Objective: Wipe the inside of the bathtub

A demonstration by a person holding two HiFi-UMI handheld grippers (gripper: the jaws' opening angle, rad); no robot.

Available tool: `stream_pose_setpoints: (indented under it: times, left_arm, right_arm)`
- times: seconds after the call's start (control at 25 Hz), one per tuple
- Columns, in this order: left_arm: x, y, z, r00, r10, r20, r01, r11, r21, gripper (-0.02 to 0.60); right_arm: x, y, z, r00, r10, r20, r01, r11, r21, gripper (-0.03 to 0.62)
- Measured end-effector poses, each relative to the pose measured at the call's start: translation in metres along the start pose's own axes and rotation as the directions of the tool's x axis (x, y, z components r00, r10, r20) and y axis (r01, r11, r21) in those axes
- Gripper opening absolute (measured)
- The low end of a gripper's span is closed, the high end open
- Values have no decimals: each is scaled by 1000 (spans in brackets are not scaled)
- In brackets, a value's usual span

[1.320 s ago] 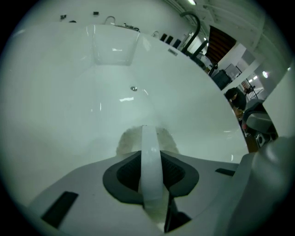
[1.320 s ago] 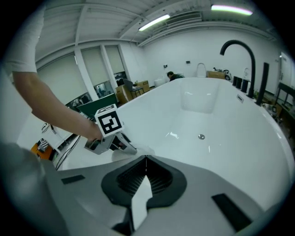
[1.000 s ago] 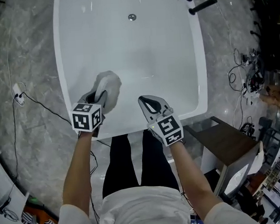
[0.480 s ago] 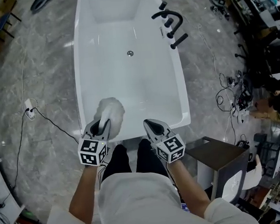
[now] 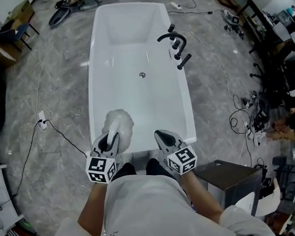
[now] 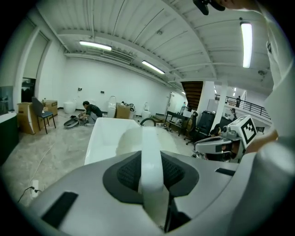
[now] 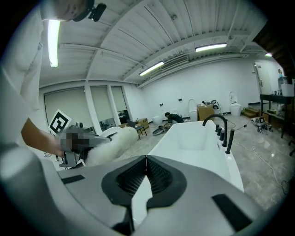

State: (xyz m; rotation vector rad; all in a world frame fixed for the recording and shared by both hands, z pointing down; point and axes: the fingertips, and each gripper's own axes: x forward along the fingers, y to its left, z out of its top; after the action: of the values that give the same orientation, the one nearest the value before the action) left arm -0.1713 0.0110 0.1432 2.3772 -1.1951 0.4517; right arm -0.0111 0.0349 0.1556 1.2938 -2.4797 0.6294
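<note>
View: I'm standing at the near end of the bathtub (image 5: 97,93), which runs from frame centre up to the top edge.
Left tongs (image 5: 111,137): clamped on a fluffy white cloth (image 5: 119,122), with a strip of it pinched between the jaws.
Right tongs (image 5: 162,135): jaws together with nothing in them, held just over the near rim at lower centre.
Cloth position: over the near end of the tub, lower centre-left. I can't tell if it touches the tub wall, and it looks lifted.
Tub inside: looks bare, with the drain (image 5: 142,75) at mid-frame. I judge the wiping is not under way at this moment.
Risk 1: the cloth is white on a white tub, so I may misjudge contact and sweep through air.
Risk 2: the grip is on a narrow strip only. Pressing hard on the wall could drag the cloth out of the tongs.
Risk 3: the black faucet (image 5: 175,42) sits on the rim at upper right. A long reach toward the far end could knock the right tongs into it.
Risk 4: a cable (image 5: 64,137) lies on the floor (image 5: 45,71) at left. Stepping sideways along the tub could snag it.
</note>
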Motion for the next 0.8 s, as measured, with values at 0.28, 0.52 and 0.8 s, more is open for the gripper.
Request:
stream_pose_setpoints:
  times: [0.28, 0.52, 0.8]
  left_arm:
    - [-15, -22, 31, 997, 40, 70, -41, 999, 5, 95]
    - [-31, -24, 48, 992, 51, 114, -56, 998, 32, 95]
    - [-22, -27, 59, 986, 55, 155, -63, 997, 47, 95]
  right_arm:
    - [-22, -9, 33, 998, 18, 54, -16, 999, -42, 18]
    - [-35, -12, 53, 995, 12, 98, -6, 998, -66, 18]
    - [-44, -24, 58, 994, -10, 111, 17, 998, -67, 18]
